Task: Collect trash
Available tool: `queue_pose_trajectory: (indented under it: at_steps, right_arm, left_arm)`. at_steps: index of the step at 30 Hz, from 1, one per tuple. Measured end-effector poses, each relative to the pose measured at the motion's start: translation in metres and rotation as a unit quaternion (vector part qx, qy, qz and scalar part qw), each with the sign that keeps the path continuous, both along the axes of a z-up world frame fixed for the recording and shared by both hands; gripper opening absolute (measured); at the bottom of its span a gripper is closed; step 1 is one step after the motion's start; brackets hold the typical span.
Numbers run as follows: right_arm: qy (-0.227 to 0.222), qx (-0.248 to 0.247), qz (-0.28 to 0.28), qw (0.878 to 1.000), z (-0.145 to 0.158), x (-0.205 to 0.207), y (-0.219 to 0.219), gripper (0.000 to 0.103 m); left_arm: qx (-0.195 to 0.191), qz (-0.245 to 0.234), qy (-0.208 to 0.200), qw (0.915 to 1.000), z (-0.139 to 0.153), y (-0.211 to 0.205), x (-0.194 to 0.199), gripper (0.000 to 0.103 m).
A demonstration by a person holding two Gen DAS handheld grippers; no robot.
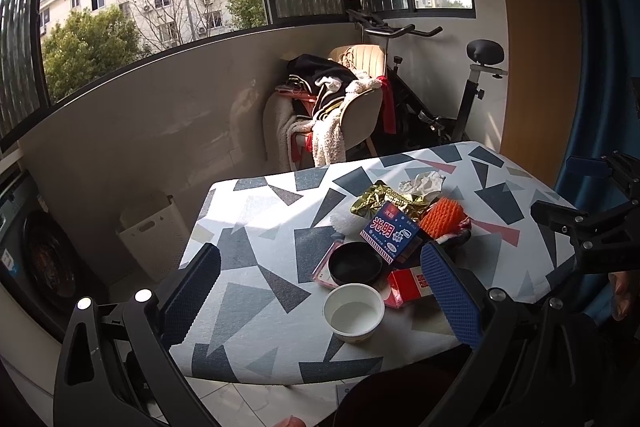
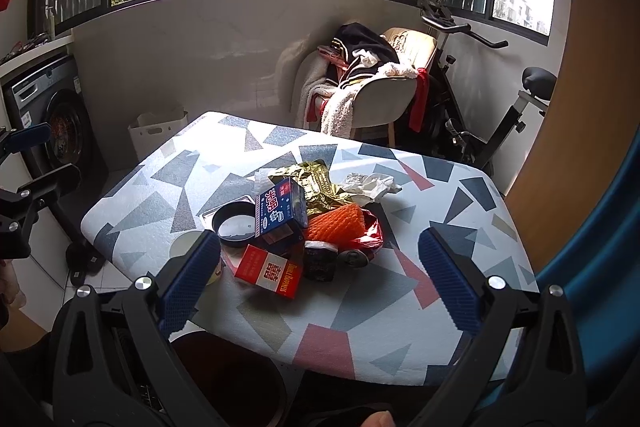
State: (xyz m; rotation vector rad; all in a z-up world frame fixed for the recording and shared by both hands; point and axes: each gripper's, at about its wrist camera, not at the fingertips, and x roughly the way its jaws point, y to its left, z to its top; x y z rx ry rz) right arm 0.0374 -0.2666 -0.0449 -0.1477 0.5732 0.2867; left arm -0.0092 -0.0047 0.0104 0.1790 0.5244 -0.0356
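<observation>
We held both grippers over a table [image 2: 460, 195] heaped with trash. The left gripper [image 1: 328, 291] had its fingers spread wide, empty, with the white cup [image 1: 353, 311] between them and just ahead at twelve o'clock. The right gripper [image 2: 320, 279] was likewise spread and empty; the red box [image 2: 267, 270] lay ahead at eleven o'clock, long axis slanting from ten toward four. We judged the left nearer the cup, the right nearer the box. A dark bin [image 2: 236, 383] sat below the table's near edge.

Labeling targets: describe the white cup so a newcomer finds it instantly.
Start at the table with the geometric-patterned cloth and find the trash pile. The white cup stands upright at the pile's near edge, beside the black bowl. It is the only white, open-topped container.
</observation>
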Motion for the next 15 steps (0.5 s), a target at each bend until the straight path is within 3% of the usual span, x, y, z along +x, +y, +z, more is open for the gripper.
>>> queue_pose_trajectory:
  at_steps: [15]
  right_arm:
    - [-0.007, -0.004, -0.003, 1.0, -0.0008, -0.0023, -0.0006, 0.098]
  left_arm:
    - [-0.001, -0.002, -0.002, 1.0, -0.0007, 0.0009, -0.001, 0.098]
